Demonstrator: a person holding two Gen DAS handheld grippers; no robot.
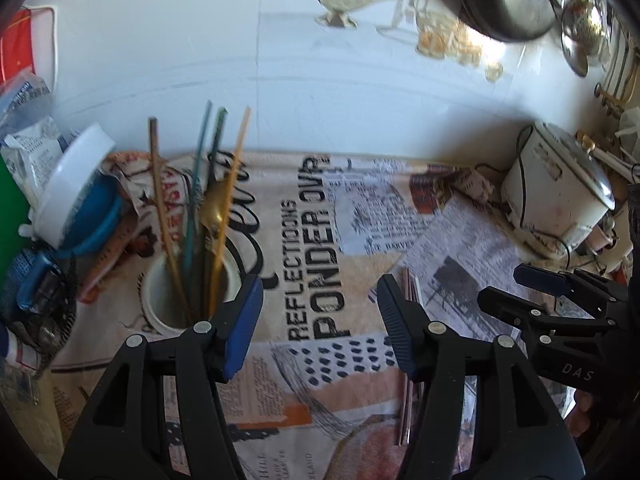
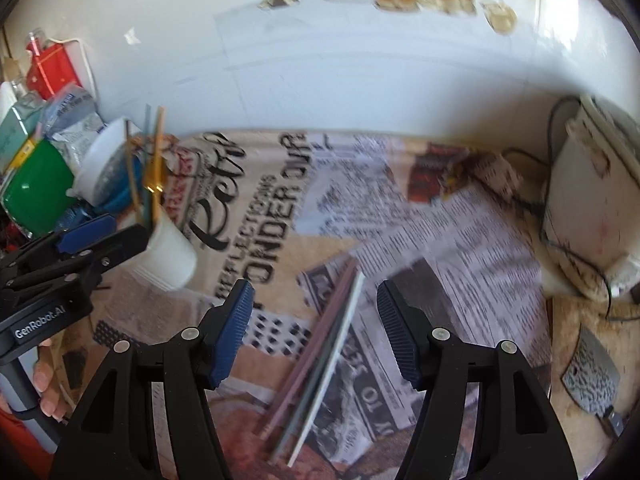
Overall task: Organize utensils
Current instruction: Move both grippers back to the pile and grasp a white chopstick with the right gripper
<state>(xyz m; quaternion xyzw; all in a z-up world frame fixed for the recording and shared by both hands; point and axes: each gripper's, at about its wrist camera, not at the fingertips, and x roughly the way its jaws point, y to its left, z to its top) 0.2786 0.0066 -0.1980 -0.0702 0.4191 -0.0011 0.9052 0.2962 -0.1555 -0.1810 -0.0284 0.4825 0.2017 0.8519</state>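
A white cup (image 1: pixel 188 296) stands on the printed cloth with several thin chopsticks (image 1: pixel 200 200) upright in it, brown, teal and yellow. My left gripper (image 1: pixel 320 320) hangs open just right of the cup, nothing between its fingers. More loose chopsticks (image 2: pixel 320 352), pinkish, grey and white, lie flat on the cloth. My right gripper (image 2: pixel 316 328) is open above them, one finger on either side, not touching. In the left wrist view these loose chopsticks (image 1: pixel 408 392) are partly hidden behind the right finger. The cup (image 2: pixel 168 256) also shows in the right wrist view.
A white rice cooker (image 2: pixel 592 208) with a cord stands at the right. A cleaver (image 2: pixel 590 380) lies near it. A green mug (image 2: pixel 36 192), a white tub (image 1: pixel 72 184), blue lids and packets crowd the left. A white wall rises behind the cloth (image 1: pixel 320 360).
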